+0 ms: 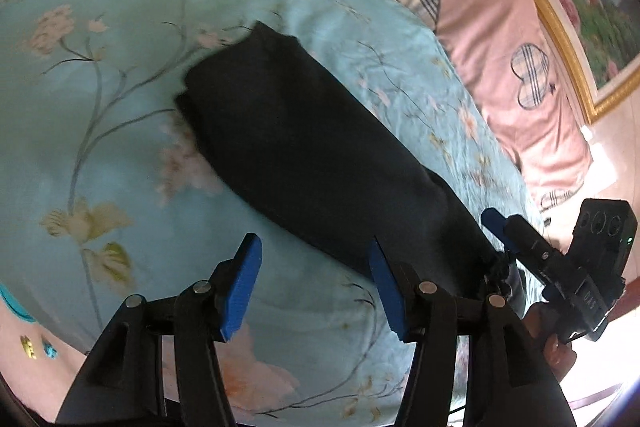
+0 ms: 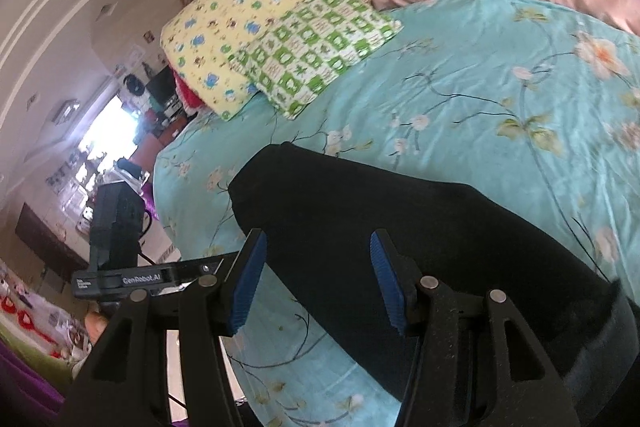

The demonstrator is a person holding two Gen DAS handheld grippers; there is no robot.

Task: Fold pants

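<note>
From the left wrist, the black pants lie as a long folded strip running from centre frame to lower right across the teal bedspread. The left gripper stands open over bare cover at the bottom, holding nothing, probably just let go. From the right wrist, the pants fill the lower middle; the right gripper gapes half-wide above them, pads off the cloth, ready for the next fold.

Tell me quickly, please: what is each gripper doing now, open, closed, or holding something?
Left gripper: open, fingers apart, holding nothing.
Right gripper: open, fingers apart over the black pants, not gripping them.
</note>
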